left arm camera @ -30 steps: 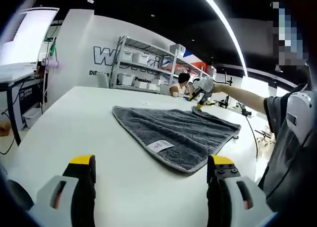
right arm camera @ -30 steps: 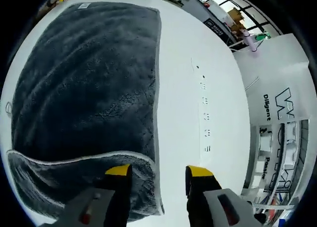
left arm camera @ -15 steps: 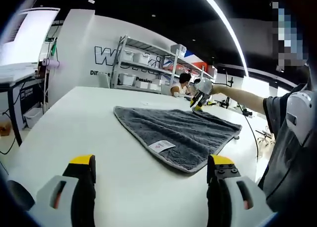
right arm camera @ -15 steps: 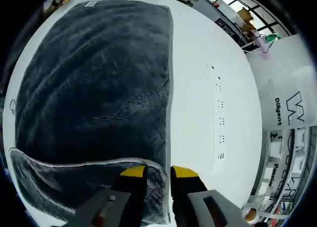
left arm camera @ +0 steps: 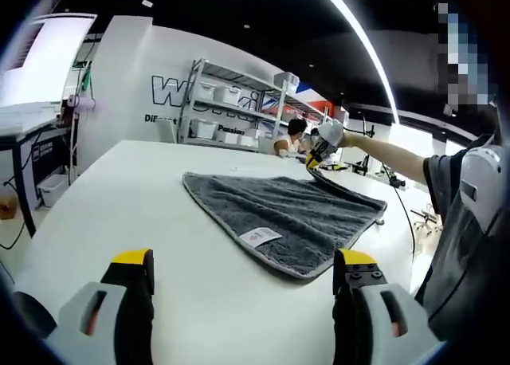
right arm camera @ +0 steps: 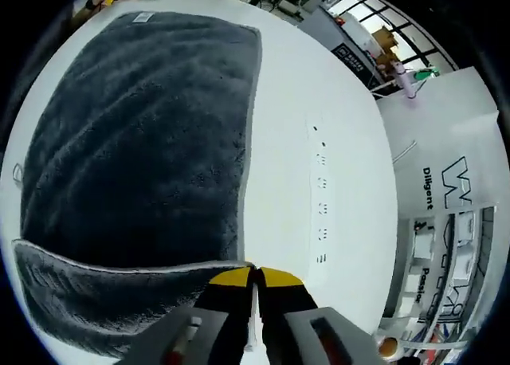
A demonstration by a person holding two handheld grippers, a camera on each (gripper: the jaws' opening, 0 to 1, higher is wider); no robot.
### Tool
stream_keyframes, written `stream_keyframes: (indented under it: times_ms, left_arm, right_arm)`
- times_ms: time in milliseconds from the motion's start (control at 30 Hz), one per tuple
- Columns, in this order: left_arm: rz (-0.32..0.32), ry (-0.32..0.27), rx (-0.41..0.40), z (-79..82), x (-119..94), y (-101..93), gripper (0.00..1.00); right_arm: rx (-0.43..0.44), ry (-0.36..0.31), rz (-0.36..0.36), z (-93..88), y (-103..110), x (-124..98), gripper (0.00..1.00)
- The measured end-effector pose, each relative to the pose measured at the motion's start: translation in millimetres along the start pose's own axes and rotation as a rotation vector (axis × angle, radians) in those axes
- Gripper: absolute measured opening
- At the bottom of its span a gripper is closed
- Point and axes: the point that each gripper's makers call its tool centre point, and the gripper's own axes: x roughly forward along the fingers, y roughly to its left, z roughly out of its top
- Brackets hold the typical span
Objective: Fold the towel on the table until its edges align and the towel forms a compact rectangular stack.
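Pinching towel (right arm camera: 135, 134) corner — right tool (right arm camera: 255, 274).

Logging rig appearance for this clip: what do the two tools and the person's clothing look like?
Each tool has dark jaws with yellow tips and light grey bodies with red-orange slots: left tool, right tool. The person wears a dark short sleeve.

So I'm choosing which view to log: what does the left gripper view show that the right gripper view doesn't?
Left gripper view: the left gripper open above the table, and shelving. Right gripper view: the right gripper shut on the towel's corner, its near edge folded. Shared: towel, its label, table, right gripper.
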Motion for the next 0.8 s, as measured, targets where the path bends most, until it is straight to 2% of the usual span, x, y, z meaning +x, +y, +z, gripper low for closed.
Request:
stream_keyframes:
  times_ms: [100, 400, 600, 800]
  left_arm:
    - [0.0, 0.0, -0.002, -0.8, 0, -0.2, 0.98]
    - [0.014, -0.002, -0.002, -0.4, -4, 2.6, 0.98]
    - [0.034, 0.001, -0.009, -2.4, -6, 7.8, 0.98]
    - [0.027, 0.005, -0.01, -3.5, -3, 6.2, 0.98]
  right_arm:
    - [0.01, -0.002, 0.002, -0.1, 1, 5, 0.03]
    - [-0.004, 0.05, 0.061, -5.5, 12, 42, 0.03]
    - [-0.015, 0.08, 0.088, -7.8, 16, 54, 0.03]
    - [-0.033, 0.103, 0.106, -8.8, 22, 61, 0.04]
